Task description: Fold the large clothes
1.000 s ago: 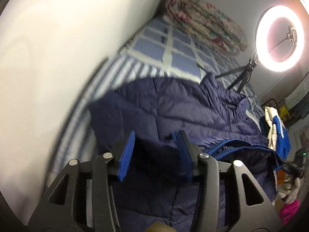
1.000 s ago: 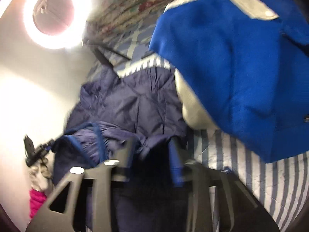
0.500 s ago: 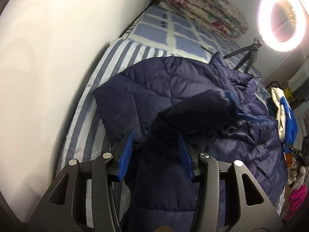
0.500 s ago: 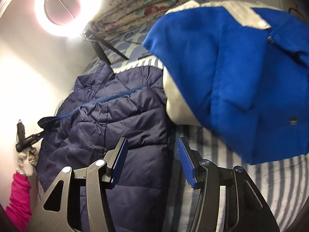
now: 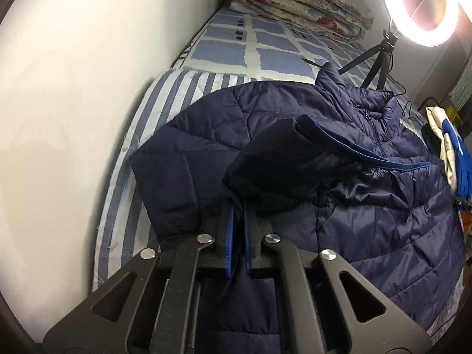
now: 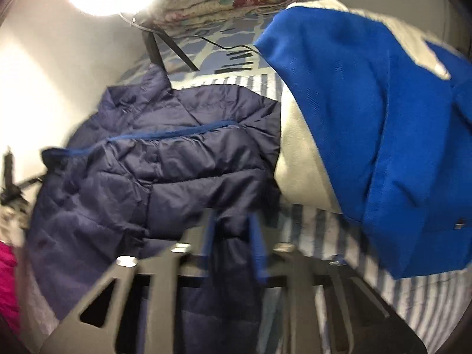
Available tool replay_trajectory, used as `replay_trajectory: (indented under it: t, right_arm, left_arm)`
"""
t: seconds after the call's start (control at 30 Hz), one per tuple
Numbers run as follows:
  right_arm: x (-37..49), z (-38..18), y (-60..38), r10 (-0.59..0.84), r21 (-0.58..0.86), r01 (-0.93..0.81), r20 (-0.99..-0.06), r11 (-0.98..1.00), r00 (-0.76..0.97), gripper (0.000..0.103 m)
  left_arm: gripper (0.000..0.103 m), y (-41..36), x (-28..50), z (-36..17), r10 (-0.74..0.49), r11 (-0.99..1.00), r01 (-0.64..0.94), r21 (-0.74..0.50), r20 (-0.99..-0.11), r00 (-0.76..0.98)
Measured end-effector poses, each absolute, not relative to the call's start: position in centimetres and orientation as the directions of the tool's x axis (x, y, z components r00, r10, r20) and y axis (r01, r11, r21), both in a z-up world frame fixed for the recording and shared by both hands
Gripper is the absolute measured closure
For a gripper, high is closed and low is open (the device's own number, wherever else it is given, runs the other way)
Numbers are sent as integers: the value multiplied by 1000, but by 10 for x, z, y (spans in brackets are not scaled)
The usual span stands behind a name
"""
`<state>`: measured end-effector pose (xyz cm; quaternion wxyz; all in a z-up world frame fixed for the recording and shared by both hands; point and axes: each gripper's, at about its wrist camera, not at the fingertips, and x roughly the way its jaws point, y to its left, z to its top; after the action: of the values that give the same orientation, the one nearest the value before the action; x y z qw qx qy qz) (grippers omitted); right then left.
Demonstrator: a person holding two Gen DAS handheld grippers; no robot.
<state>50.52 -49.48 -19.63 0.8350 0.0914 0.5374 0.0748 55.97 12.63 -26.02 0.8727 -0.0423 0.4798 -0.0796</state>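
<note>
A navy quilted jacket [image 5: 368, 206] lies spread on the striped bed sheet [image 5: 165, 97], with one sleeve [image 5: 280, 171] folded across its front. My left gripper [image 5: 237, 206] is closing; its blue pads stand almost together, pinching a thin fold of the jacket's near edge. In the blurred right wrist view the jacket [image 6: 165, 159] fills the left half. My right gripper [image 6: 233, 221] is closing too, with a ridge of navy fabric filling the gap between its pads.
A blue and white jacket [image 6: 368, 118] is heaped on the bed right of the navy one. A ring light [image 5: 424, 6] on a tripod [image 5: 380, 56] and a folded floral quilt [image 5: 295, 3] sit at the far end. A white wall [image 5: 59, 118] borders the bed.
Both grippers' jaws have closed from wide apart onto the navy jacket's near edge. The right gripper shifted left over the jacket and its view has blurred.
</note>
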Motion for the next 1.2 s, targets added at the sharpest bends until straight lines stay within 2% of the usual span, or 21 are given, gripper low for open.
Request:
replay_trajectory:
  t: [0.23,0.43,0.7,0.87,1.07,1.17,1.2]
  right_arm:
    - [488,-164,-479,148,119,-90,-853,989,501,100]
    - [481,-117,-469,58,-18,-113,-774,993,631,100]
    - [544,-111,-454,-62,-146,-59,-709,988,703,101]
    - [586,-146,-453,-148,-211,-12,-724,977,674,101]
    - [607,-202,-447,-241,-323,-34,-768,946,593,101]
    - [610,-220,-446,-262,-352,-59,-787,934,558,101]
    - [610,-223,-445,-264,-357,-68,-792,932,550,101]
  left_arm:
    - [103,135,553,-235,-184,982,76,-173,-785,592]
    - [103,131,555,-200,-120,993,72,-98,-724,680]
    - [103,128,613,-173,-86,992,-3,-129,-681,727]
    - [103,113,654,-199,-6,996,-60,-71,-689,724]
    - [102,92,685,-270,110,993,-108,51,-750,652]
    - [94,90,693,-292,150,988,-124,94,-784,602]
    - [87,90,692,-291,169,985,-137,108,-781,602]
